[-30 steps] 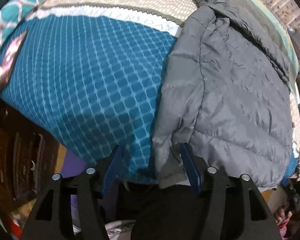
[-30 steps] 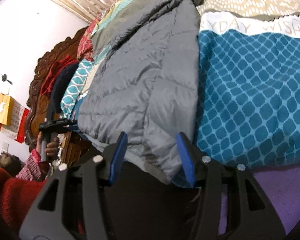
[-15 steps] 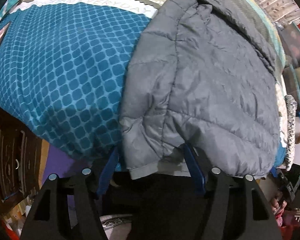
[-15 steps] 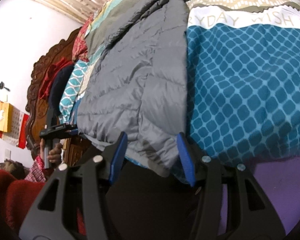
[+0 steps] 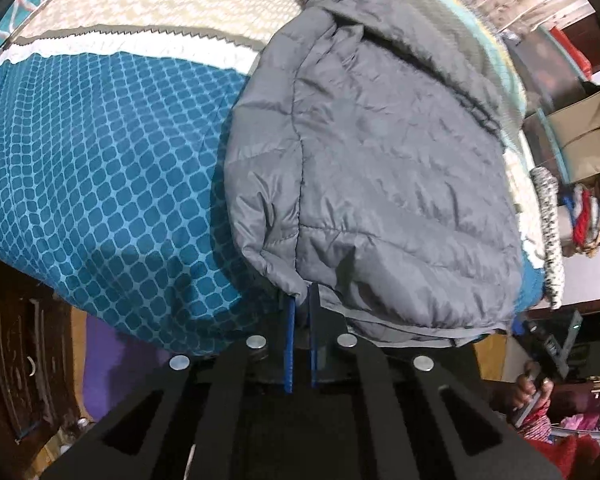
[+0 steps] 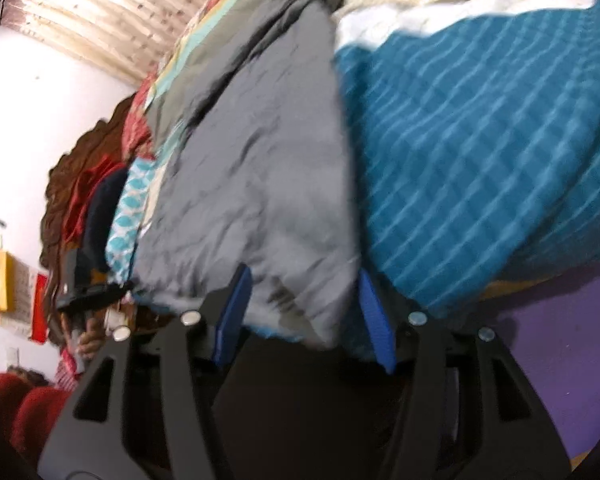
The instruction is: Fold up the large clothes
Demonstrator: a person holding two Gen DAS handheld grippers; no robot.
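Observation:
A grey quilted puffer jacket (image 5: 380, 152) lies lengthwise on the bed, its hem at the near edge. My left gripper (image 5: 301, 300) is shut on the jacket's near left hem corner, the blue pads pinching the fabric. In the right wrist view the jacket (image 6: 252, 184) fills the middle. My right gripper (image 6: 304, 296) is open, its blue pads either side of the jacket's other hem corner, which hangs between them. This view is blurred.
The bed has a teal lattice-patterned cover (image 5: 100, 184) with a white and beige band (image 5: 140, 12) beyond. A carved wooden headboard (image 6: 80, 184) and piled clothes stand at one side. The left gripper shows in the right wrist view (image 6: 92, 292). Purple floor (image 6: 560, 340) lies below the bed.
My left gripper has shut on the jacket's hem corner; it was open around it before. My right gripper stays open and has moved in closer to the hem.

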